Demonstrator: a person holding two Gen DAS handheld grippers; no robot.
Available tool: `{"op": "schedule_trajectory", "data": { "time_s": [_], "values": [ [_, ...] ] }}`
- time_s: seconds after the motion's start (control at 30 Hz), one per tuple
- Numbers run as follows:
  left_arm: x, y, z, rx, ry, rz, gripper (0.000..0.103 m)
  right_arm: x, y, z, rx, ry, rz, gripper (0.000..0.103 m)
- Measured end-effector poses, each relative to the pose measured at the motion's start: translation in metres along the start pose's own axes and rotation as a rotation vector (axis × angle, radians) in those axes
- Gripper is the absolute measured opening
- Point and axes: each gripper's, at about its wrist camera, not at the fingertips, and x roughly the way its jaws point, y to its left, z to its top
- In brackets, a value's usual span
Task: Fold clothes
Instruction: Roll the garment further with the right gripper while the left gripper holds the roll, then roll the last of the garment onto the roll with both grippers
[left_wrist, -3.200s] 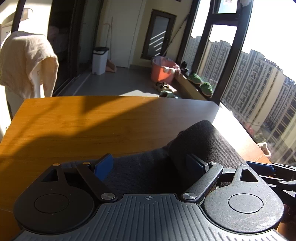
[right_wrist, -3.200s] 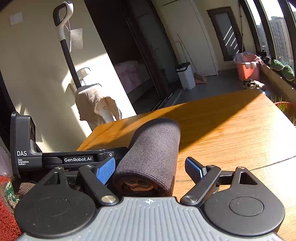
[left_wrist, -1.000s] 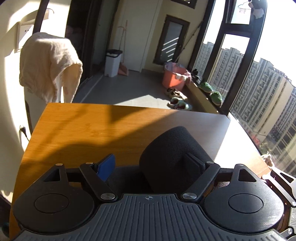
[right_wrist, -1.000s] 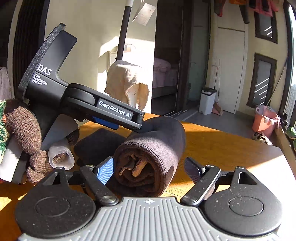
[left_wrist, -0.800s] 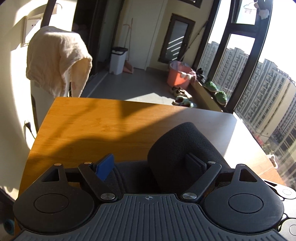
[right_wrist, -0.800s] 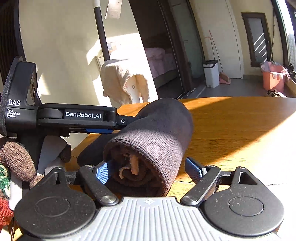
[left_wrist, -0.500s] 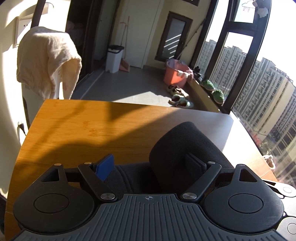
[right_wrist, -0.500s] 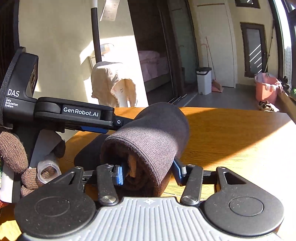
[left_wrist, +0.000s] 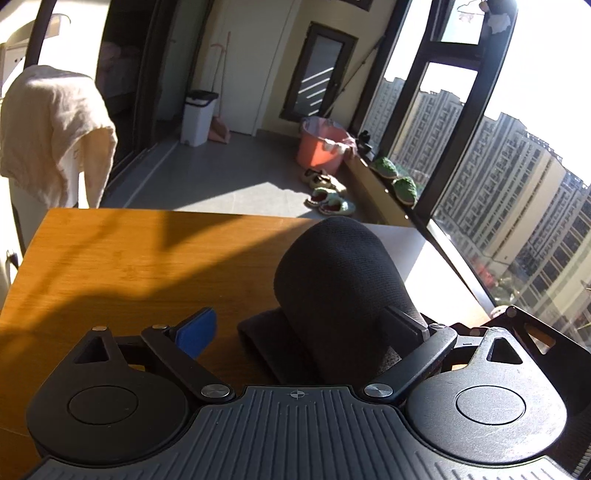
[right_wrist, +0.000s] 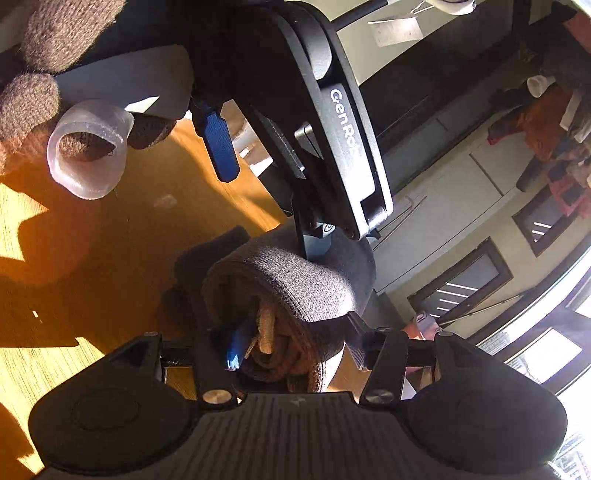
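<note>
Rolled dark garment (right_wrist: 295, 280) held at one end, over the wooden table (left_wrist: 129, 258).

My right gripper (right_wrist: 291, 347) is pinched on the roll's open end; tan lining shows inside. My left gripper (left_wrist: 299, 328) stands spread wide, one finger against the roll's side, blue pad (left_wrist: 195, 332) free. A loose flap lies on the tabletop beside the roll.

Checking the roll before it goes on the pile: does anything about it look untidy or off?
Yes. The dark rolled garment is not neat at the end that the right gripper clamps: a tan inner layer bunches out of the roll's open end. A loose flap also trails flat on the wooden table.
</note>
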Motion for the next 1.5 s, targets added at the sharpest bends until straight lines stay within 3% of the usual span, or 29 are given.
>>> {"op": "schedule_trajectory", "data": {
  "time_s": [0.03, 0.1, 0.2, 0.3, 0.37, 0.47, 0.57, 0.67, 0.73, 0.8, 0.93, 1.07, 1.23, 1.3, 1.4, 1.5],
  "values": [
    [0.001, 0.002, -0.004, 0.011, -0.005, 0.028, 0.099, -0.001, -0.007, -0.001, 0.041, 0.002, 0.028, 0.068],
    [0.001, 0.008, -0.011, 0.021, -0.009, 0.071, 0.099, -0.007, -0.03, -0.007, 0.175, -0.007, 0.113, 0.088],
    [-0.001, 0.022, -0.021, 0.009, -0.001, 0.089, 0.099, -0.02, -0.073, -0.022, 0.437, -0.047, 0.298, 0.103],
    [-0.002, 0.027, -0.026, 0.0, -0.008, 0.088, 0.099, -0.033, -0.118, -0.05, 0.711, -0.142, 0.444, 0.103],
    [-0.001, 0.028, -0.026, 0.001, -0.014, 0.083, 0.1, -0.031, -0.137, -0.063, 0.875, -0.186, 0.435, 0.103],
    [0.004, 0.028, -0.023, -0.01, -0.019, 0.071, 0.1, 0.007, -0.144, -0.066, 0.991, -0.108, 0.367, 0.103],
    [0.007, 0.033, -0.022, -0.015, -0.026, 0.075, 0.1, 0.044, -0.116, -0.062, 0.968, 0.047, 0.35, 0.103],
    [0.002, 0.045, -0.02, -0.031, -0.043, 0.1, 0.095, 0.04, -0.099, -0.066, 1.028, 0.057, 0.37, 0.103],
    [-0.01, 0.06, -0.017, -0.147, -0.052, 0.042, 0.091, 0.03, -0.091, -0.064, 1.011, 0.045, 0.32, 0.103],
    [-0.019, 0.064, -0.015, -0.21, -0.075, -0.023, 0.092, 0.021, -0.091, -0.065, 0.976, 0.038, 0.288, 0.103],
    [-0.008, 0.039, -0.017, -0.114, -0.066, -0.012, 0.096, 0.016, -0.097, -0.065, 0.916, 0.04, 0.267, 0.103],
    [0.01, 0.037, -0.025, -0.137, -0.064, 0.003, 0.102, 0.009, -0.111, -0.071, 0.88, 0.021, 0.279, 0.103],
    [0.006, 0.038, -0.035, -0.104, -0.099, 0.06, 0.102, 0.024, -0.147, -0.07, 1.012, 0.003, 0.244, 0.103],
    [0.005, 0.039, -0.037, -0.108, -0.107, 0.065, 0.102, 0.045, -0.152, -0.062, 1.029, 0.046, 0.231, 0.103],
    [0.005, 0.039, -0.04, -0.11, -0.121, 0.077, 0.103, 0.09, -0.138, -0.049, 0.97, 0.181, 0.236, 0.103],
    [0.005, 0.041, -0.04, -0.108, -0.13, 0.091, 0.103, 0.096, -0.134, -0.046, 0.972, 0.193, 0.221, 0.103]
  ]
}}
